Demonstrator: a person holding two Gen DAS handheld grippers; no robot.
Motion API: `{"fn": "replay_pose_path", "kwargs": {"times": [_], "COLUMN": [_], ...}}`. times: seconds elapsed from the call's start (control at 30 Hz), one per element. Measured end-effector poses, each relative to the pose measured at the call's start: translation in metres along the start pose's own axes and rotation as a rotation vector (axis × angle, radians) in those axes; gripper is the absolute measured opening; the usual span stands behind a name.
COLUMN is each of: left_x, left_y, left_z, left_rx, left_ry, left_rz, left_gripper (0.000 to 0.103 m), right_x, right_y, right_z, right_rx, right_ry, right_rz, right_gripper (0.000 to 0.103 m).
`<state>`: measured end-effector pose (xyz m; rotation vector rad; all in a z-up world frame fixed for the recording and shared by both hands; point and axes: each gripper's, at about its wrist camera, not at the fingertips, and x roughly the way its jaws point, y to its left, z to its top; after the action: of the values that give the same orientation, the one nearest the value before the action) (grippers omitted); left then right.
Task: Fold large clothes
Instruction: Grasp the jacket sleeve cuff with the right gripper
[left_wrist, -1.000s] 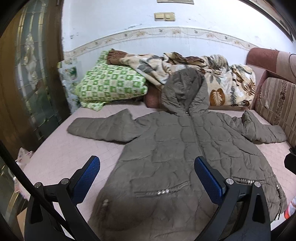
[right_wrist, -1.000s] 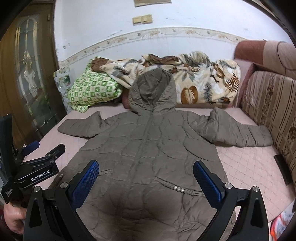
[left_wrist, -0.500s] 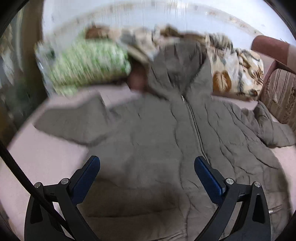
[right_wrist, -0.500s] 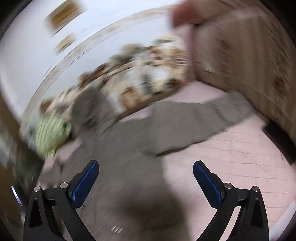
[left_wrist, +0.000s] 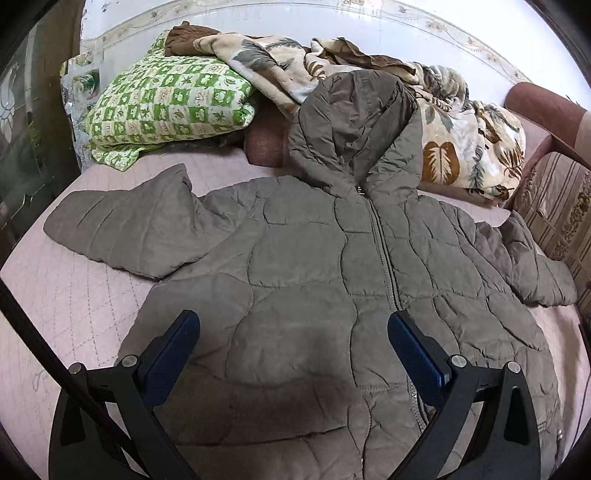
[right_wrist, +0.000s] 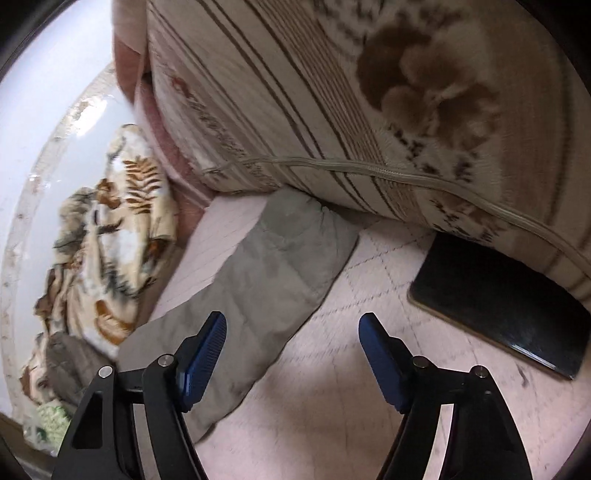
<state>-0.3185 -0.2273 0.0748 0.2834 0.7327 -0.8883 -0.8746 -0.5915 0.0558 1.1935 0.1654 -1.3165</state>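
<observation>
With nothing between its closing, still part-open jaws, the right gripper (right_wrist: 291, 354) should pinch the jacket (left_wrist: 314, 280) sleeve (right_wrist: 266, 280) near its cuff, while the left gripper (left_wrist: 291, 354) hangs wide open and empty

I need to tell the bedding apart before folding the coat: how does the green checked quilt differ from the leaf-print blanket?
The green checked quilt is folded into a neat block; the leaf-print blanket lies crumpled. The quilt carries small green and white squares, the blanket large brown and grey leaves on cream. The blanket drapes partly over the quilt's top. Both sit against the wall, behind the coat.
</observation>
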Motion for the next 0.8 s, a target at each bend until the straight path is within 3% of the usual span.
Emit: {"fn": "replay_pose_path", "kwargs": {"times": [0.13, 0.2, 0.33, 0.5, 0.53, 0.57, 0.6, 0.8], "left_x": [0.0, 0.001, 0.004, 0.008, 0.008, 0.007, 0.007, 0.003], "left_y": [-0.002, -0.001, -0.002, -0.004, -0.005, -0.005, -0.004, 0.0], "left_z": [-0.001, 0.0, 0.001, 0.001, 0.001, 0.001, 0.001, 0.0], "left_rx": [0.015, 0.018, 0.038, 0.053, 0.056, 0.058, 0.058, 0.042], "left_ry": [-0.005, -0.005, -0.008, 0.0, -0.003, -0.004, -0.006, -0.012], "left_rz": [-0.002, -0.011, -0.003, -0.006, -0.005, -0.004, -0.003, -0.001], "left_gripper": [0.102, 0.102, 0.102, 0.102, 0.102, 0.102, 0.102, 0.102], "right_x": [0.026, 0.04, 0.071, 0.099, 0.101, 0.1, 0.099, 0.046], "right_y": [0.001, -0.001, -0.005, -0.004, -0.001, 0.0, 0.0, 0.024], "right_z": [0.007, 0.015, 0.027, 0.04, 0.042, 0.042, 0.042, 0.036], "right_rx": [-0.025, -0.016, 0.0, -0.056, -0.079, -0.095, -0.105, -0.17], "right_ry": [-0.013, -0.015, 0.005, 0.005, 0.006, 0.003, 0.0, -0.131], "right_rz": [-0.067, -0.106, -0.179, -0.157, -0.14, -0.128, -0.121, -0.073], "right_gripper": [0.077, 0.065, 0.06, 0.06, 0.057, 0.034, 0.024, 0.019]}}
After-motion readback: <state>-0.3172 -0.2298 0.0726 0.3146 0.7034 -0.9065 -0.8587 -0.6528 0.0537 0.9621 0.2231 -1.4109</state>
